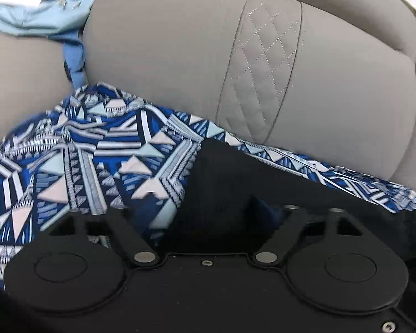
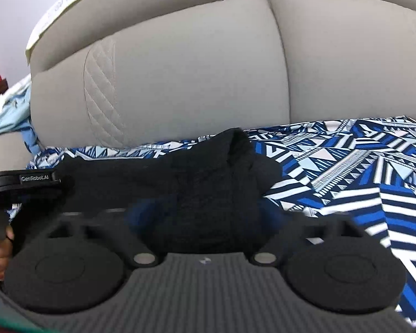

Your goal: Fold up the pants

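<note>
Black pants [image 1: 235, 183] lie bunched on a blue-and-white patterned cloth [image 1: 77, 152] on a grey sofa seat. In the left wrist view the black fabric fills the space between my left gripper's [image 1: 205, 211] arms and hides the fingertips. In the right wrist view the pants [image 2: 208, 183] are heaped right in front of my right gripper [image 2: 205, 216], covering its fingers too. The left gripper's body [image 2: 22, 180] shows at the left edge of the right wrist view, held by a hand.
The grey sofa backrest [image 1: 180, 55] rises just behind the pants, also in the right wrist view [image 2: 180, 69]. A light blue garment [image 1: 41, 14] lies on the sofa at far left. The patterned cloth [image 2: 360, 166] spreads to the right.
</note>
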